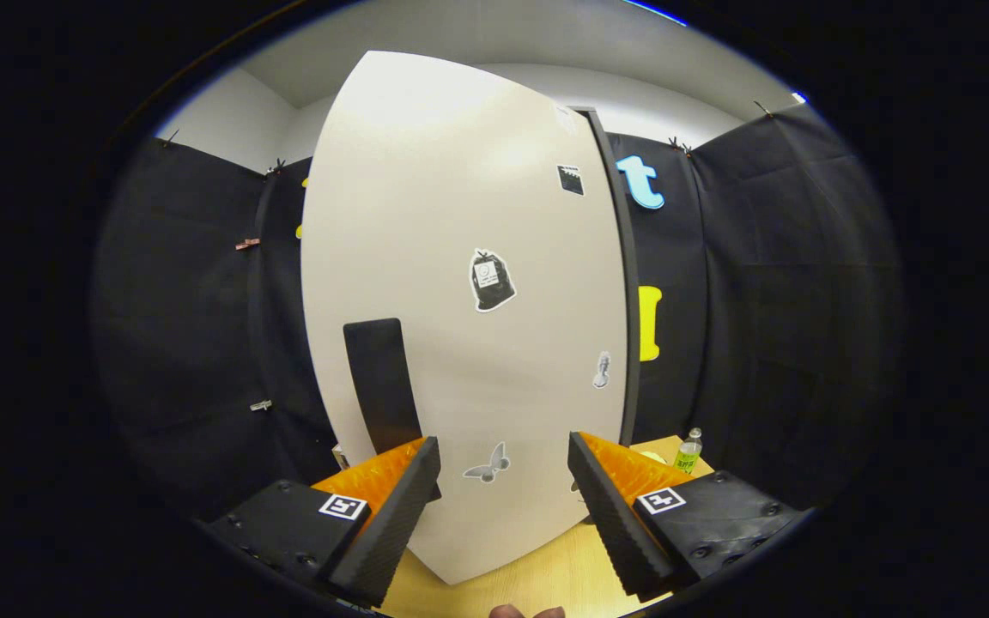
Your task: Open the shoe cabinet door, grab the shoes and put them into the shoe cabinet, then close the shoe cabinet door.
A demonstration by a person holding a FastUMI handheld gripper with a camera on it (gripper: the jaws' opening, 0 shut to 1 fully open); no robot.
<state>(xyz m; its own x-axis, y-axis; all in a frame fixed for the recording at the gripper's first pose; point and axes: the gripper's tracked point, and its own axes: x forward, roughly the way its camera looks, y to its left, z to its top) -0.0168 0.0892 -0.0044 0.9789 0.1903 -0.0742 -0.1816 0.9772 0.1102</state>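
Gripper [503, 481] fingers spread wide, nothing between them. Shoe cabinet door [460, 300] stands just ahead, white, carrying stickers; its black handle [381, 386] is a vertical bar just beyond the left finger. Can't tell if the finger touches it. Wooden table [512, 584] below. Small bottle [688, 451] far right, beyond the right finger.

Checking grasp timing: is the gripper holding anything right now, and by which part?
Nothing. The gripper is open, facing the cabinet door; its dark handle is untouched.

Shoe cabinet door [460, 283] just ahead of the claw [503, 481]; bottle [688, 450] right.
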